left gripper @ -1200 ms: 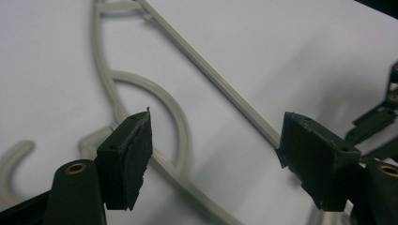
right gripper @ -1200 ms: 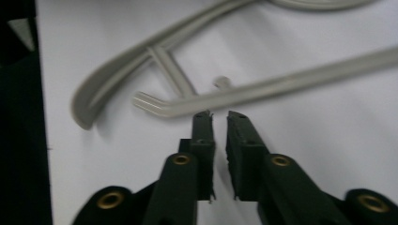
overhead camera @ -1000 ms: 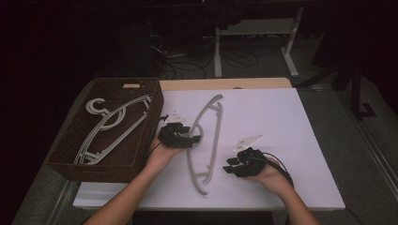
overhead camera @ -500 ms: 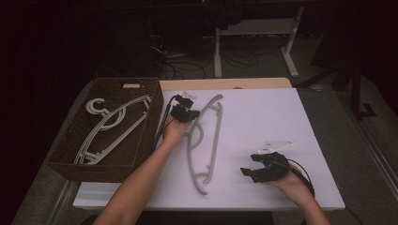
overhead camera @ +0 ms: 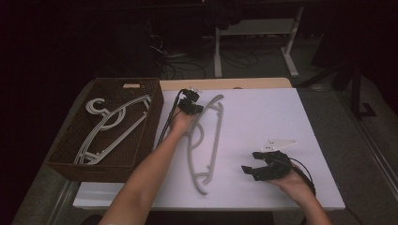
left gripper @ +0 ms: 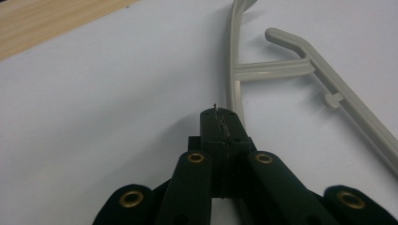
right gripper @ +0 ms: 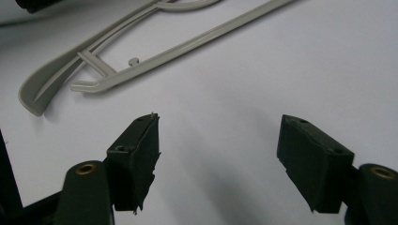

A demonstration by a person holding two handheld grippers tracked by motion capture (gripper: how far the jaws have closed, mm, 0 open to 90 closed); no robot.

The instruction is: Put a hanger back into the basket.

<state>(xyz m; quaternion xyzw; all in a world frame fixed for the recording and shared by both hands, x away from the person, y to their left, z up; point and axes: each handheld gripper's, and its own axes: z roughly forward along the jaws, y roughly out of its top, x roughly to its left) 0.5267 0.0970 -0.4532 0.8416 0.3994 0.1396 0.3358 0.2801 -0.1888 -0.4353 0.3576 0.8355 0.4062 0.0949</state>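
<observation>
A grey plastic hanger [overhead camera: 213, 140] lies lengthwise on the white table top [overhead camera: 263, 112]. My left gripper [overhead camera: 196, 108] is over the hanger's far left arm. In the left gripper view, the left gripper [left gripper: 220, 124] has its pads pressed together with nothing between them, and the hanger [left gripper: 234, 75] runs under and just to the right of its tip. My right gripper [overhead camera: 249, 162] rests near the table's front right. In the right gripper view, the right gripper [right gripper: 218, 150] has just been opening and stands wide over bare table, short of the hanger's end [right gripper: 187, 47].
A brown wicker basket [overhead camera: 155, 112] stands at the left of the table, with grey hangers [overhead camera: 110, 122] lying in it. A strip of wooden table [overhead camera: 225, 83] shows along the far edge. Desk legs and cables stand on the dark floor beyond.
My left hand moved away from the person along the hanger to its far end, and its jaws shut. My right hand shifted right, and its jaws opened wider.
</observation>
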